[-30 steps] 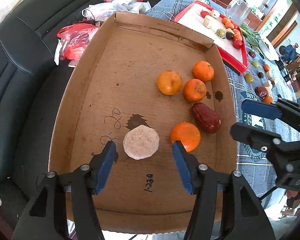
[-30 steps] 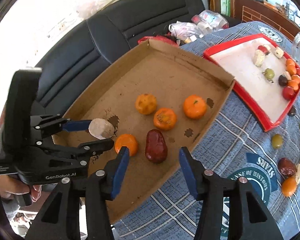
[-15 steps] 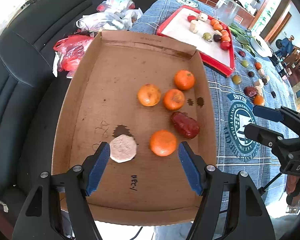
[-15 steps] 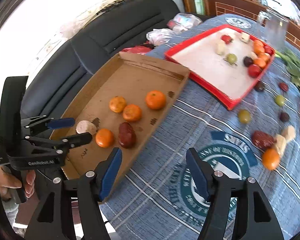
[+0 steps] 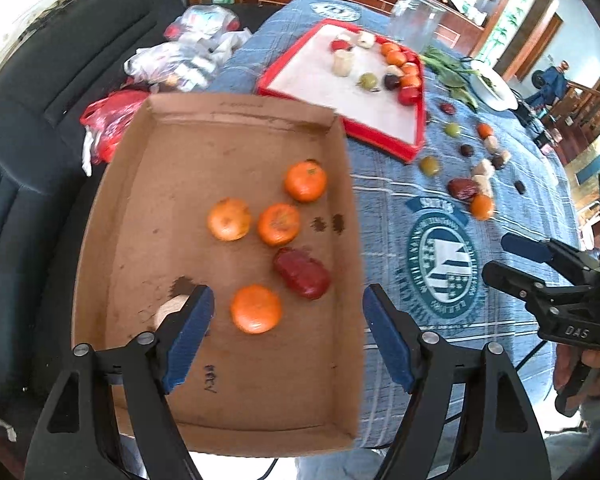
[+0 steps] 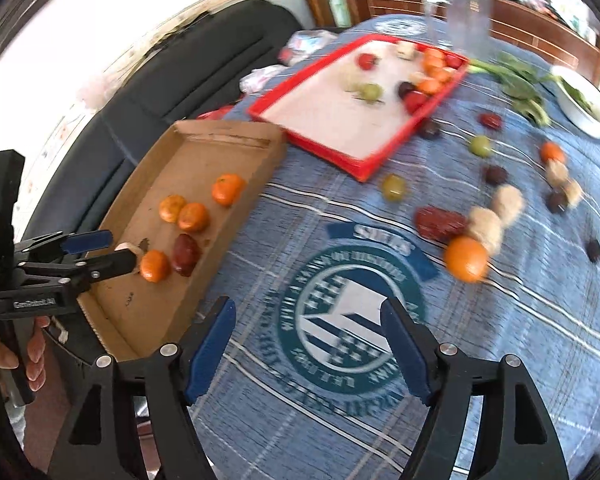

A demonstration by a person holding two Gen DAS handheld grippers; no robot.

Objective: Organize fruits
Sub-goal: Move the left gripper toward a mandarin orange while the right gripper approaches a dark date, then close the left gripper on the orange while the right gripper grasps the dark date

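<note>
A cardboard tray (image 5: 148, 184) holds several oranges (image 5: 256, 308), a dark red fruit (image 5: 302, 274) and a pale round piece (image 5: 168, 308), partly hidden by a finger. My left gripper (image 5: 288, 338) is open and empty above the tray's near end. My right gripper (image 6: 306, 348) is open and empty over the blue cloth's round emblem (image 6: 348, 312). Loose fruit lies on the cloth: an orange (image 6: 466, 259), a dark red fruit (image 6: 438, 222) and pale pieces (image 6: 486, 224).
A red tray (image 6: 328, 120) with several small fruits stands at the back. A glass jar (image 6: 466, 12), leafy greens (image 6: 520, 80) and a white bowl (image 6: 580, 100) are beyond it. A black sofa (image 5: 28, 120) with plastic bags (image 5: 180, 60) lies left of the cardboard tray.
Both grippers have pulled back and swung right. The pale piece, once between the left fingers, now lies behind the left finger. The right gripper has moved from the tray edge to over the emblem.
</note>
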